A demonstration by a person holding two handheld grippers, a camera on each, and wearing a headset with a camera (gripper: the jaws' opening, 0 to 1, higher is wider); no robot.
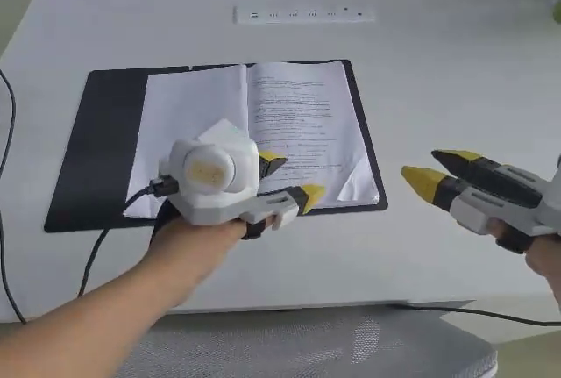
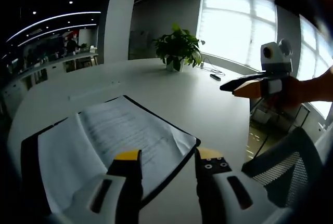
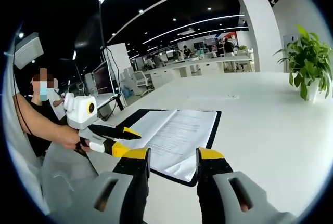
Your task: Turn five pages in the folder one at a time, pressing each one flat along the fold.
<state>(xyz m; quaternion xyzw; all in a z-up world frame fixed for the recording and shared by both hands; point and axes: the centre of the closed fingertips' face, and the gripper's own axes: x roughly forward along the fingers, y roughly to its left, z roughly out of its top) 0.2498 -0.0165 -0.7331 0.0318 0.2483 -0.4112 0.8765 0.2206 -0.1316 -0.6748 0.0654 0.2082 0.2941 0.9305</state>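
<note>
Looks to be at the reach-in for a page turn, with no sheet lifted yet. Holds the left gripper (image 1: 301, 176) raised by the near edge of the folder (image 1: 96, 150), jaws parted wide with nothing between them. Holds the right gripper (image 1: 423, 165) off to the right of it, clear of the cover, likewise parted and empty. Has the folder lying open and flat on the white table (image 1: 438, 62), just ahead of and below the left jaws, ahead and to the left of the right ones. Carries a blank sheet (image 1: 188, 119) to the left of the left gripper's tips and a printed page (image 1: 298, 115) ahead of them, with a curled corner (image 1: 359, 187) between the two grippers.

Calls next, probably, for nipping that curled corner lightly, one sheet and no more, swinging it across, then pressing along the fold (image 1: 246, 106).

Gives from the head view the whole spread and the fold line. Adds from the left gripper view the right gripper against bright windows (image 2: 234, 21), with a potted plant (image 2: 177, 50) far ahead. Offers from the right gripper view a side-on look at the left gripper, gap between the jaws plain.
</note>
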